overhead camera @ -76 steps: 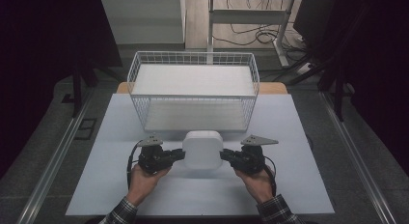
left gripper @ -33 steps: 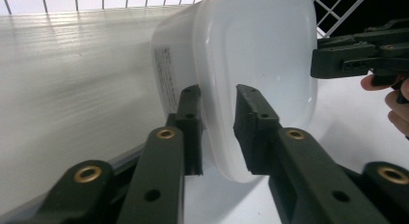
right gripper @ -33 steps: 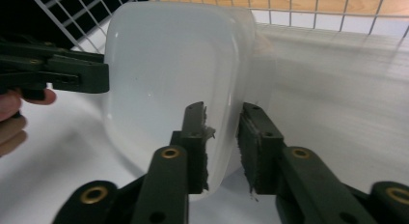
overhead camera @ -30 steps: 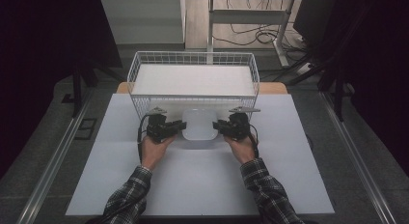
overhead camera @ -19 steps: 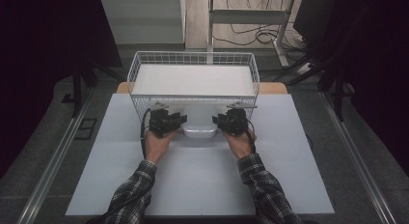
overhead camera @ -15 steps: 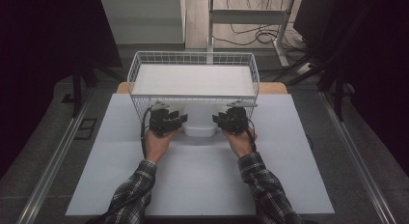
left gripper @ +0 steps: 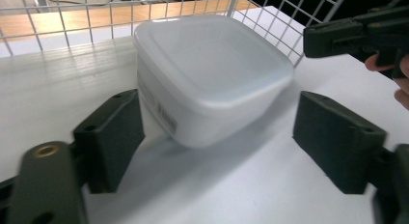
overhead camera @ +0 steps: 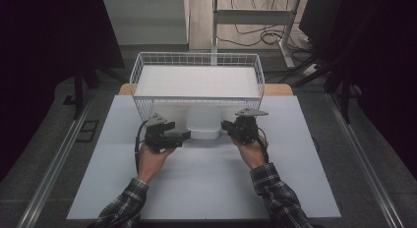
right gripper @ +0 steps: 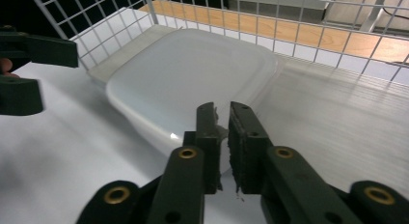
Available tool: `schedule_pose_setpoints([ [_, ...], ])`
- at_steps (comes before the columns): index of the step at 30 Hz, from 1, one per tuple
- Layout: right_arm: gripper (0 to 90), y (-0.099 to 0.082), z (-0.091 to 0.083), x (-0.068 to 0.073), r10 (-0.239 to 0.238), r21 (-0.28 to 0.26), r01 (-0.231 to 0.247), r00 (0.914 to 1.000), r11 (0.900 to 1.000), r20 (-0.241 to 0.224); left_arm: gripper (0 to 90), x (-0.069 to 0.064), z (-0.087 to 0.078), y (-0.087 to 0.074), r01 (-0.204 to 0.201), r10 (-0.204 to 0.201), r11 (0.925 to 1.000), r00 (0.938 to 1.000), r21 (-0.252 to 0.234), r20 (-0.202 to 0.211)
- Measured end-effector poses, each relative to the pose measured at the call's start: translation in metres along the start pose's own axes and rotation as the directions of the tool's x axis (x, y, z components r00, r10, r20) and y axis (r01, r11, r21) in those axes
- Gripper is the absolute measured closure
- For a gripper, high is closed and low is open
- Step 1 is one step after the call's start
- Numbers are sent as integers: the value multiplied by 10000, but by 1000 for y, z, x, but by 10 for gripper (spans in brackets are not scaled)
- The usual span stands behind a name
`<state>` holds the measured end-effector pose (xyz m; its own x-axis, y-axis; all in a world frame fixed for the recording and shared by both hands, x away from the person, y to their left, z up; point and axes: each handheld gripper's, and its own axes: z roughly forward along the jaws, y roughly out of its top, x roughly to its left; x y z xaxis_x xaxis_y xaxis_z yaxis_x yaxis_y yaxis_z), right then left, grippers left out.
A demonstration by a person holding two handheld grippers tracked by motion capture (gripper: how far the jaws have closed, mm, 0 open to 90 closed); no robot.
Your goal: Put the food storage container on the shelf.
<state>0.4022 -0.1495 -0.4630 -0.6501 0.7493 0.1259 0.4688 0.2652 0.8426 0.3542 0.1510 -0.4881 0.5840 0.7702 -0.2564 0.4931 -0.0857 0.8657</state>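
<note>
Two hand-held grippers flank the white box (overhead camera: 203, 126) on the tabletop (overhead camera: 206, 179), just before the wire basket (overhead camera: 147, 71). Left hand-held gripper (left gripper: 217, 137) has just opened around it, not touching; right hand-held gripper (right gripper: 223, 132) pinches its rim.

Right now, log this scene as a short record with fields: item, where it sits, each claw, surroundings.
item: white lidded plastic container
where it sits: on the white table sheet, right in front of the wire basket
left claw: jaws just opened wide, container between them, pads not pressing
right claw: jaws just closed, pinching the container's rim
surroundings: white board inside the basket
</note>
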Motion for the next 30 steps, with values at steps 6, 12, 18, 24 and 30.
schedule_pose_setpoints([
  [6,879,-5,-11,8,-225,43,227,9985,9997,-504,78,-9,-20,-17,-407,406,9989,9992,242,23],
  [12,881,-11,-18,19,-699,142,716,9927,9973,-981,43,-17,-38,-33,-659,663,9975,9977,269,-137],
  [18,881,-15,-21,29,-1050,315,1095,9873,9935,-1189,21,-26,-62,-55,-1333,1334,9911,9887,65,-684],
  [24,870,-20,-19,34,-1145,446,1211,9850,9916,-1293,21,-31,-75,-71,-1358,1371,9905,9876,230,-766],
  [30,857,-31,-5,41,-1236,837,1365,9819,9871,-1436,18,-39,-91,-87,-1526,1551,9878,9833,324,-951],
])
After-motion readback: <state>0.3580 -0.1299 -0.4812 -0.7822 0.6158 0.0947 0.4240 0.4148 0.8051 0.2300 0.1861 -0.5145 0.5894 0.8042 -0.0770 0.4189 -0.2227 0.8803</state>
